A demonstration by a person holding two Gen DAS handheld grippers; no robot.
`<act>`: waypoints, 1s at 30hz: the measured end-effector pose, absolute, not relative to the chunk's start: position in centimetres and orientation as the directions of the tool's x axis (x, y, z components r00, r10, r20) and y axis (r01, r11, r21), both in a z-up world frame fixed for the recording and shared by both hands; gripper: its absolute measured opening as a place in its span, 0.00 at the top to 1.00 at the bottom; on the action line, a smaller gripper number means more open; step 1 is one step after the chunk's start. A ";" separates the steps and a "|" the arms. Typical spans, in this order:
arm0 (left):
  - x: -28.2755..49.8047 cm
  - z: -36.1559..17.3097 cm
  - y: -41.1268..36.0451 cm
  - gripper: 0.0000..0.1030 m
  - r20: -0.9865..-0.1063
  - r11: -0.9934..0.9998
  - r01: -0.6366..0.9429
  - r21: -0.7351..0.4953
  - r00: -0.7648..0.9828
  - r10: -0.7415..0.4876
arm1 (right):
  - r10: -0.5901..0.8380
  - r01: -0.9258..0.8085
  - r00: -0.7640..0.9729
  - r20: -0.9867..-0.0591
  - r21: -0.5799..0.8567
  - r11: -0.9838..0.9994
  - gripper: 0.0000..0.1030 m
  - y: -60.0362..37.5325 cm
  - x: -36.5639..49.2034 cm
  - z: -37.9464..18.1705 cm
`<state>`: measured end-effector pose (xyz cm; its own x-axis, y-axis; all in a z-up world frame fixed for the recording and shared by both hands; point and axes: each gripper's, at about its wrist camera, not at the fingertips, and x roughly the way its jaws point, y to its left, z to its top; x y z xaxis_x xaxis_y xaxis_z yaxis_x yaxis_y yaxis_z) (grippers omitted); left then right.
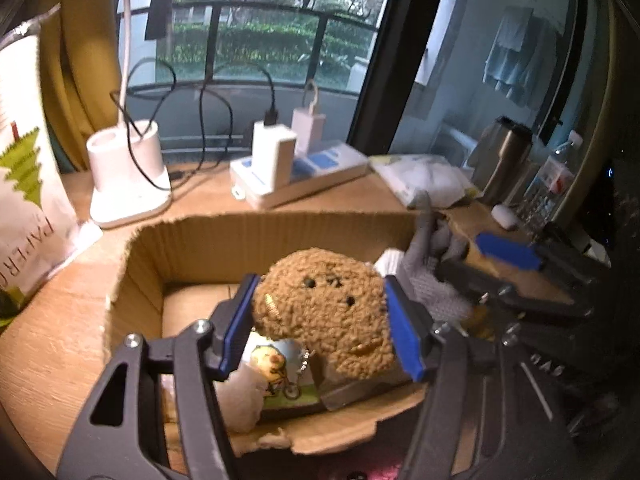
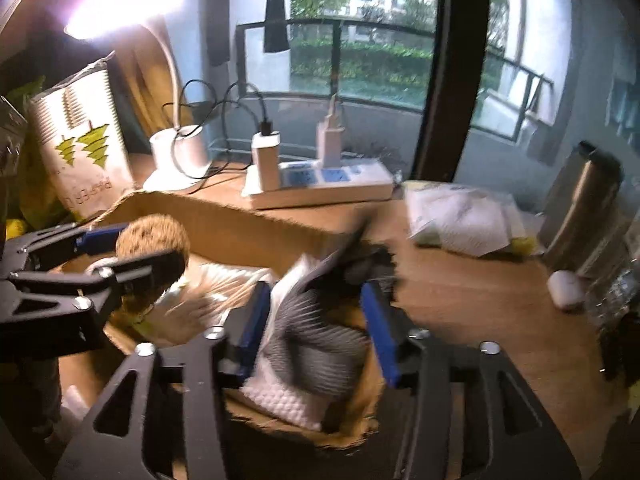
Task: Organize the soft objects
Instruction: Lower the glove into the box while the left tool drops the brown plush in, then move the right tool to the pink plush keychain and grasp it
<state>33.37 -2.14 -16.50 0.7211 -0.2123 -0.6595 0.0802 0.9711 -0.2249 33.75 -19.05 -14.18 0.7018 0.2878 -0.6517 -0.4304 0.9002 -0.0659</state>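
Note:
A brown fuzzy plush toy (image 1: 326,312) is clamped between the blue pads of my left gripper (image 1: 322,328), held over an open cardboard box (image 1: 224,240); a printed tag hangs below it. The toy (image 2: 154,242) and left gripper also show at the left of the right wrist view. My right gripper (image 2: 316,330) hangs over the box's right end (image 2: 248,232) with a grey and white glove (image 2: 312,340) between its wide-apart pads; the view is blurred. In the left wrist view the glove (image 1: 428,264) and the right gripper's blue pad (image 1: 506,250) sit at the box's right.
On the wooden desk behind the box stand a white lamp base (image 1: 124,172), a power strip with chargers (image 1: 296,172), a paper bag (image 1: 24,184), a white packet (image 1: 424,178), a steel tumbler (image 1: 500,160) and an earbud case (image 2: 566,290).

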 end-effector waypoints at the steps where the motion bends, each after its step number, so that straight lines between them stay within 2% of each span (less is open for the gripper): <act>1: 33.6 -16.8 -2.2 0.39 -0.668 0.970 0.080 -0.229 0.712 -0.216 | 0.274 -0.420 0.711 -0.648 -0.079 0.904 0.47 -19.2 33.8 -14.2; 7: 33.9 -17.4 -2.7 0.37 -0.689 0.975 0.079 -0.206 0.696 -0.202 | 0.184 -0.356 0.690 -0.700 -0.106 0.929 0.47 -20.4 35.6 -16.5; 11: 34.1 -17.4 -2.6 0.29 -0.706 0.984 0.040 -0.172 0.692 -0.151 | 0.181 -0.346 0.656 -0.733 -0.079 0.935 0.47 -20.8 36.3 -17.6; 14: 33.8 -17.1 -2.4 0.26 -0.704 0.985 0.032 -0.171 0.695 -0.144 | 0.202 -0.345 0.672 -0.712 -0.061 0.936 0.47 -21.0 35.7 -16.8; 17: 33.3 -16.3 -2.2 0.17 -0.690 0.984 0.025 -0.174 0.710 -0.140 | 0.223 -0.345 0.690 -0.688 -0.043 0.938 0.47 -21.3 35.0 -15.5; 30: 29.1 -12.3 -1.5 0.17 -0.621 0.982 0.037 -0.186 0.770 -0.146 | 0.278 -0.369 0.718 -0.638 -0.010 0.929 0.46 -21.4 30.5 -11.6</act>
<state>29.12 -1.47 -12.26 0.7702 -0.1464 -0.6208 0.0371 0.9819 -0.1856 30.51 -21.41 -11.61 0.7182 0.2783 -0.6378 -0.3688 0.9295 -0.0096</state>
